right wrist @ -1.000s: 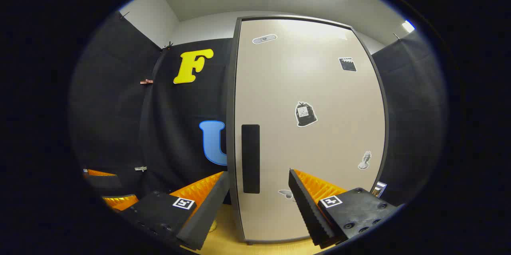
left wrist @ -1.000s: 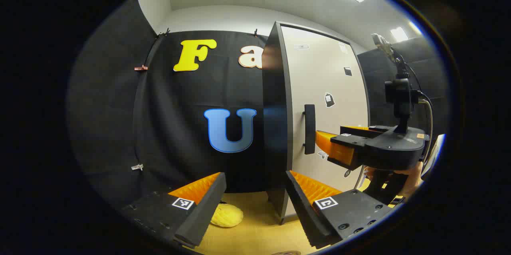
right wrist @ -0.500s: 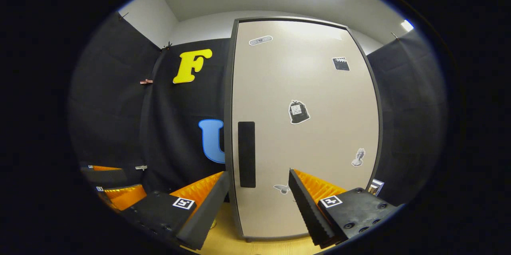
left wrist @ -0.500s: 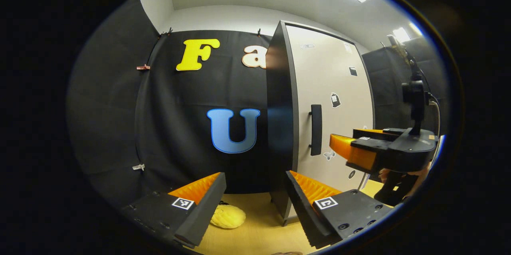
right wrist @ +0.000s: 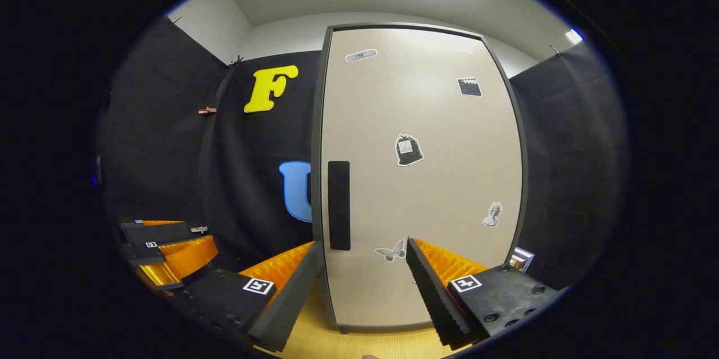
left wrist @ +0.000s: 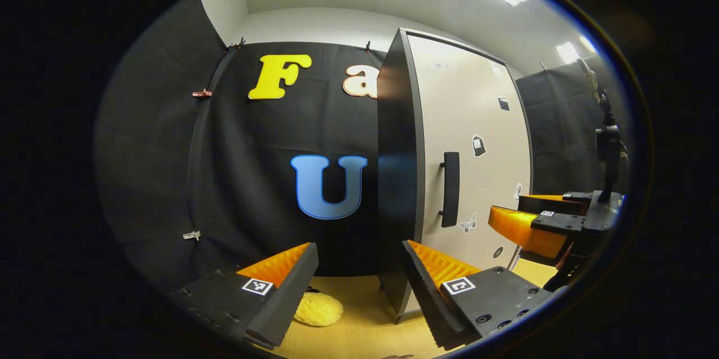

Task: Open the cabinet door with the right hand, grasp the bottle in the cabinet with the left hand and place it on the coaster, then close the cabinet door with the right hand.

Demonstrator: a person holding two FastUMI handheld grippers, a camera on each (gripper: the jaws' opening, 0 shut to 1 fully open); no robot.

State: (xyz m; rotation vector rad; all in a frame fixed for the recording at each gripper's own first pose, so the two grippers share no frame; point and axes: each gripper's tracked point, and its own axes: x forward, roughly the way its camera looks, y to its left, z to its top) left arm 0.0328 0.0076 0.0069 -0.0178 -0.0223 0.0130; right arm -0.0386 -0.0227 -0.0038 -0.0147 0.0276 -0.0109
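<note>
Tall cabinet (right wrist: pixel 421 179) with a smooth matte beige door in a dark grey frame, standing upright on the pale wood-grain counter (right wrist: pixel 359 339); door flat and closed in the right gripper view, small grey-and-black stickers scattered over it. Left gripper view shows the cabinet's glossy black side panel (left wrist: pixel 396 179) edge-on. Flat black rectangular bar handle (right wrist: pixel 338 205) mounted upright near the door's left edge, standing off on short posts in the left gripper view. Right gripper (right wrist: pixel 364 275) level, facing the door and just right of the handle, jaws spread and empty, ridged pads, square printed markers on the bodies. Left gripper (left wrist: pixel 359 272) level, aimed at the cabinet's front left corner, jaws spread, empty. Knobbly yellow round coaster (left wrist: pixel 318 309) flat on the counter, left of the cabinet base, beneath the left gripper's near finger.
</note>
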